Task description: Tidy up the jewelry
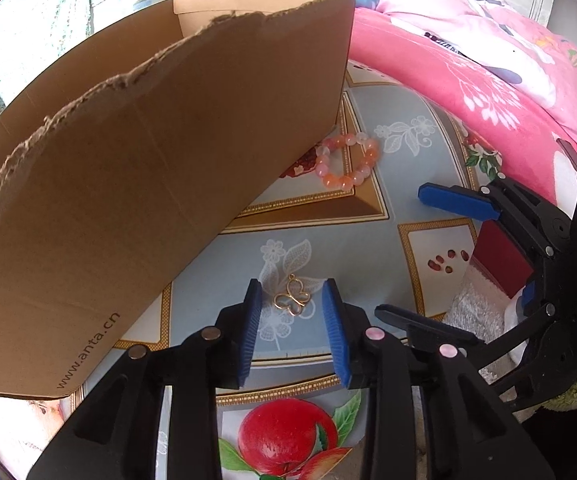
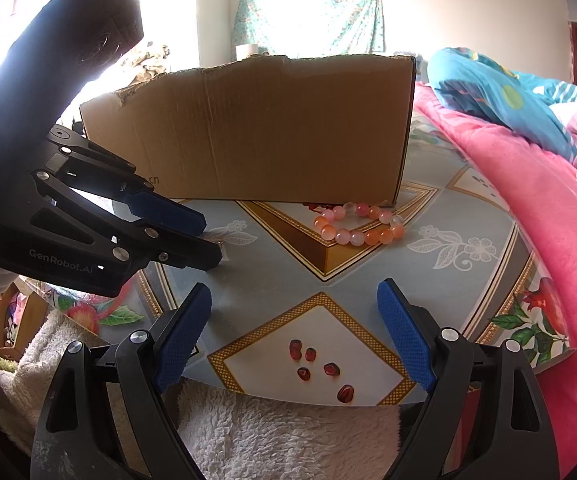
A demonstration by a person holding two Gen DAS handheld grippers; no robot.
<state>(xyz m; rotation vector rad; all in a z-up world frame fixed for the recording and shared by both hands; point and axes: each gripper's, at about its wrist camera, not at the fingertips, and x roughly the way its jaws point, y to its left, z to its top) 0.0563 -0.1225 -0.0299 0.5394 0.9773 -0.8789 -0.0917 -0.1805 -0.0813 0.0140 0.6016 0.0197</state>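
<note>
A small gold butterfly pendant (image 1: 291, 299) lies on the patterned tablecloth. My left gripper (image 1: 292, 292) is open, its blue fingertips either side of the pendant, low over the table and not closed on it. A pink and orange bead bracelet (image 1: 347, 160) lies beside the cardboard box (image 1: 160, 184); it also shows in the right wrist view (image 2: 358, 224). My right gripper (image 2: 294, 300) is open and empty over the table's near edge. The left gripper (image 2: 208, 240) shows at the left of that view; the pendant is hidden there.
The torn-rimmed cardboard box (image 2: 264, 132) stands at the back of the round table (image 2: 488, 280). A pink quilt (image 2: 548, 208) lies to the right. White fleece (image 2: 280, 440) hangs below the table's edge.
</note>
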